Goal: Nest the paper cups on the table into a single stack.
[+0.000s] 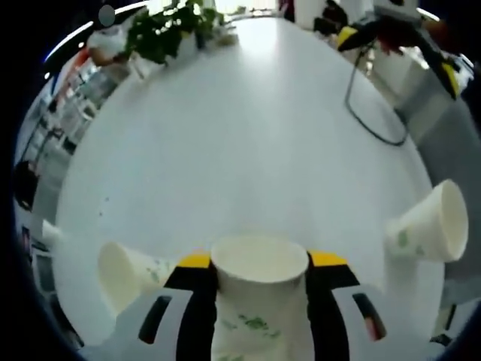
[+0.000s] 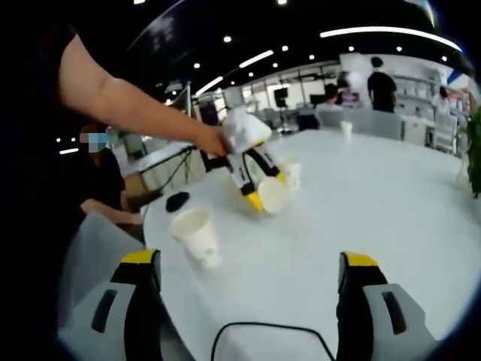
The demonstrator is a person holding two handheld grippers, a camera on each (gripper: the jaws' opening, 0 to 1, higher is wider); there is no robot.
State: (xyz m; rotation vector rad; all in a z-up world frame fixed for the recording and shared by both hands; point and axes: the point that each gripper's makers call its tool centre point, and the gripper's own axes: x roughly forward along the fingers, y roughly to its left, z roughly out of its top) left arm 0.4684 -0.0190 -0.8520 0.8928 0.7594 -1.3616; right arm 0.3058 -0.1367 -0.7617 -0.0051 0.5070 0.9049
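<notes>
My left gripper [image 1: 261, 259] is shut on a white paper cup [image 1: 259, 301] with green print, its mouth facing forward over the white table [image 1: 248, 150]. A second cup [image 1: 124, 274] sits just left of the jaws and a third cup [image 1: 428, 226] at the right edge. In the right gripper view a hand holds the left gripper [image 2: 259, 188] tilted down with its cup [image 2: 272, 194]; one cup [image 2: 197, 235] stands near the table edge and another cup [image 2: 291, 171] stands behind the held one. My right gripper [image 2: 249, 258] is open and holds nothing.
A black cable [image 1: 376, 113] loops on the table near the right gripper [image 1: 398, 53]. A potted plant [image 1: 169, 30] stands at the far end. A small black object [image 2: 177, 201] lies at the table edge, and a distant cup [image 2: 346, 129] stands far across. People sit and stand around.
</notes>
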